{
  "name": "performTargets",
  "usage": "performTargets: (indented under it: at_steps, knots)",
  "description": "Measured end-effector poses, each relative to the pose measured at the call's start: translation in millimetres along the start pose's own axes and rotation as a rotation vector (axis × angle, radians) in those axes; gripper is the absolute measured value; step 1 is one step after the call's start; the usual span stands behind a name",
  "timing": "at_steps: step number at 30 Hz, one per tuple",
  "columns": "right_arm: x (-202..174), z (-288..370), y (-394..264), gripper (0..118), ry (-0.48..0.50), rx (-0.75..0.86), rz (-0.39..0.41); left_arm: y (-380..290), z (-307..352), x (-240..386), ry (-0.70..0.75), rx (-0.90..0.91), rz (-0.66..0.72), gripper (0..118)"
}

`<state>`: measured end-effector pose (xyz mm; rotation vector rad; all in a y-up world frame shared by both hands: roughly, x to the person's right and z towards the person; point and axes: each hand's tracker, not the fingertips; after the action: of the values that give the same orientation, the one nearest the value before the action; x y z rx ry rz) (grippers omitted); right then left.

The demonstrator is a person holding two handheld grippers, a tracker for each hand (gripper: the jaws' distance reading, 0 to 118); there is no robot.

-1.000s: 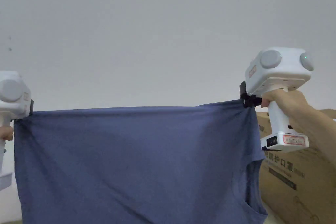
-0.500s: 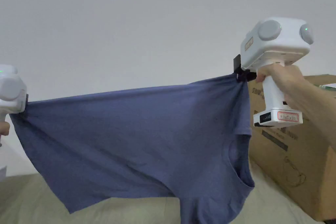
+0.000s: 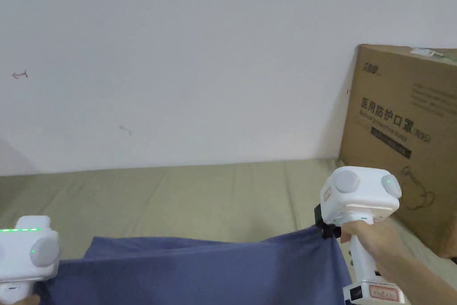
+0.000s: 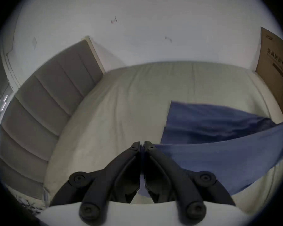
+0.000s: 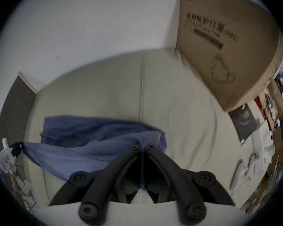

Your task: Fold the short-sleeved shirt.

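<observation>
Shirt (image 3: 201, 270) stretched between left claw (image 4: 142, 145) and right claw (image 5: 141, 146), both clamped on its edge; far part lies on bed (image 3: 201, 198). No fold made yet; all folding remains.

the head view looks level across the bed (image 3: 187, 194) to the wall (image 3: 201, 51), box (image 3: 401, 131) at 3 o'clock. each gripper view sits close behind its own jaws, facing the same wall; all three share bed, box and shirt (image 3: 201, 270).
</observation>
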<state>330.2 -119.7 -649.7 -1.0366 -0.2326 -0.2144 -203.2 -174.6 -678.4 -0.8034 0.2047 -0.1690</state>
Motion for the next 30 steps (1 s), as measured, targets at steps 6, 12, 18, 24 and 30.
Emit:
performTargets:
  at_steps: [6, 12, 18, 24, 30]
  knots:
    - [18, -16, -27, 0, 0.024, -0.027, -0.025, -36, -7, -9, -0.017, -0.046, -0.016, 2]
    - [43, 43, -85, 0, 0.089, 0.04, -0.043, -88, 63, -39, -0.049, 0.029, -0.038, 2]
    - [62, 113, -215, 0, 0.101, 0.06, -0.029, -187, 155, -79, -0.088, 0.079, -0.068, 2]
    - [82, 148, -341, 0, 0.071, 0.05, 0.014, -307, 226, -90, -0.026, 0.049, -0.222, 2]
    - [110, 161, -421, 0, 0.086, -0.006, -0.017, -382, 251, -111, -0.078, -0.044, -0.156, 2]
